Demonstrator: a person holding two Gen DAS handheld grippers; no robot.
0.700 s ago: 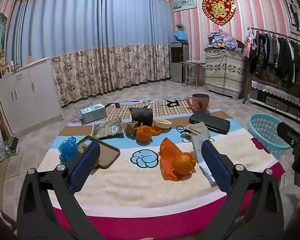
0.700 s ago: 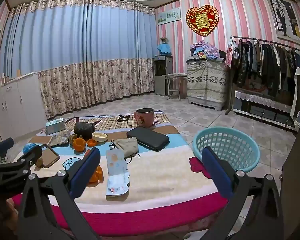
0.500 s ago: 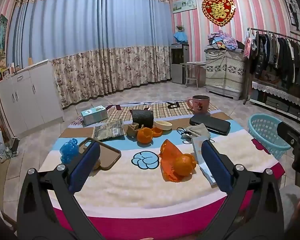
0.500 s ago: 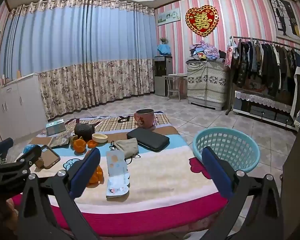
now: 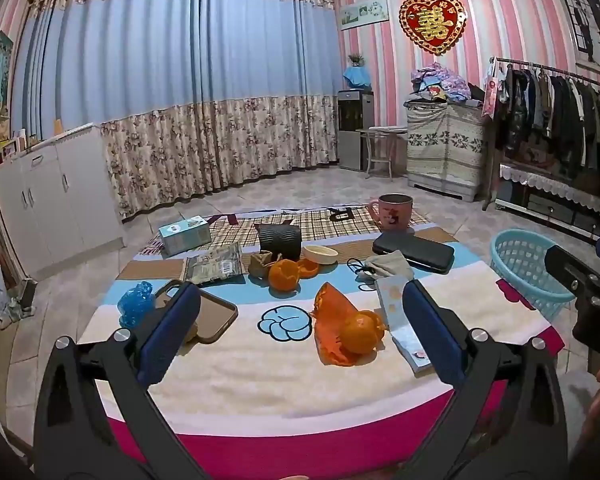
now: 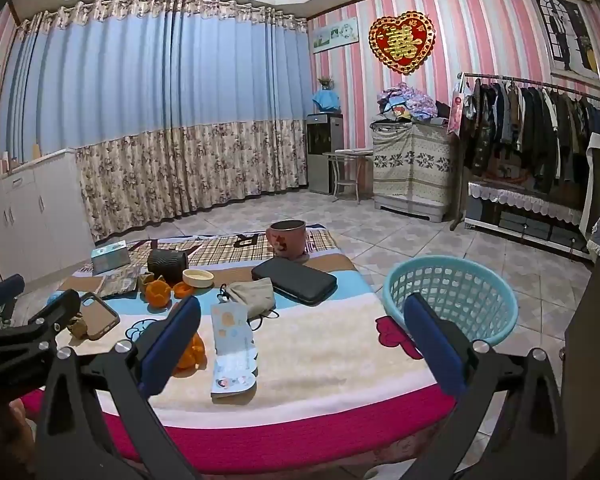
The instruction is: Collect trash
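Orange peels (image 5: 350,330) lie near the front of the table, with more peel (image 5: 286,274) further back and a crumpled blue wrapper (image 5: 134,306) at the left. A flat printed packet (image 6: 232,350) lies near the front edge. A light blue basket (image 6: 452,300) stands on the floor right of the table. My left gripper (image 5: 296,334) is open and empty above the near table edge, facing the peels. My right gripper (image 6: 300,346) is open and empty, between the packet and the basket.
On the striped tablecloth (image 5: 240,364) are a phone (image 5: 210,314), pink mug (image 5: 394,210), black case (image 5: 414,250), black speaker (image 5: 280,238), small bowl (image 5: 320,254), tissue box (image 5: 184,234), foil bag (image 5: 214,266) and a cloth mask (image 6: 252,296). A clothes rack (image 6: 540,140) stands at the right.
Both grippers stay open. The left view has drifted slightly, with the table items shifting a little; the right view is nearly unchanged.
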